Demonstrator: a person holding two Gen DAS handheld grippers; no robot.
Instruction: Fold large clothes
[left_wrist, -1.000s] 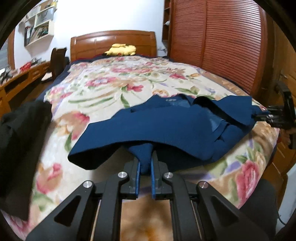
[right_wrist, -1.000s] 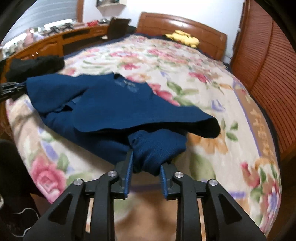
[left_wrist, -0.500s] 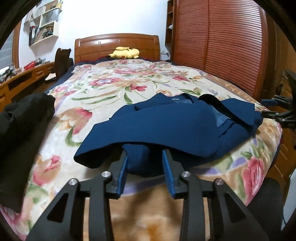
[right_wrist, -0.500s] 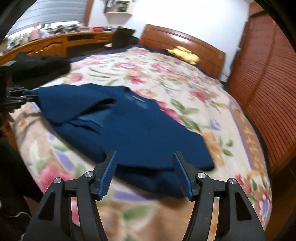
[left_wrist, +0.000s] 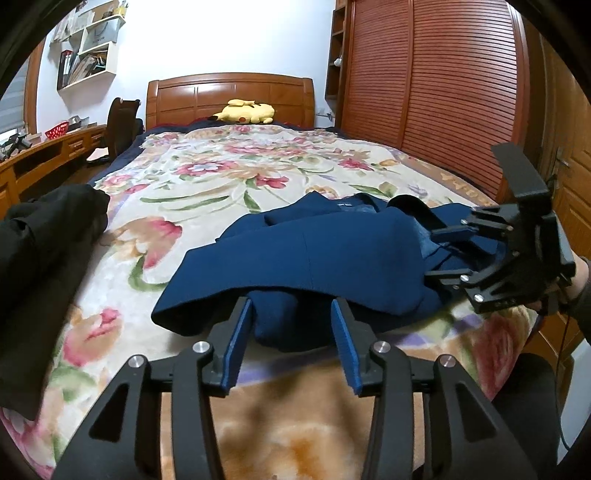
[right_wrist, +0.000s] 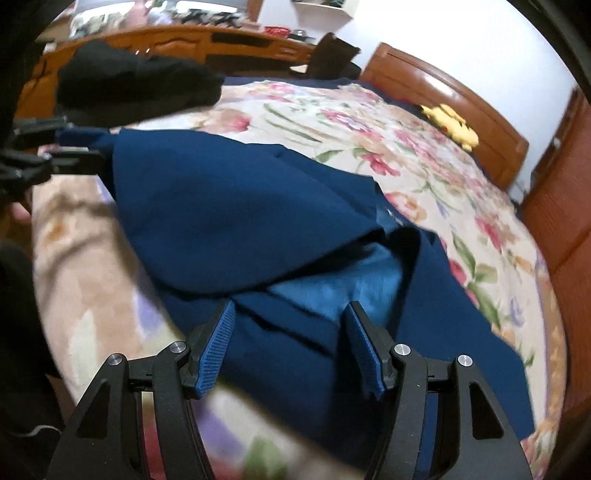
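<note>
A large navy garment lies partly folded across the near end of a bed with a floral blanket. My left gripper sits low at the garment's near edge. Its jaws are opening, and a loose fold of navy cloth lies between them, not pinched. In the right wrist view the garment shows a lighter blue lining under a lifted flap. My right gripper hovers open just over that part, gripping nothing. Each gripper appears in the other's view: the right gripper and the left gripper.
A black garment is heaped on the bed's left side. A yellow plush toy rests by the wooden headboard. A slatted wooden wardrobe runs along the right of the bed, and a desk and chair stand to the left.
Both grippers were shut on navy cloth and have let go. The left jaws spread around the dropped fold. The right gripper opened, rolled and swung across to the lining side.
</note>
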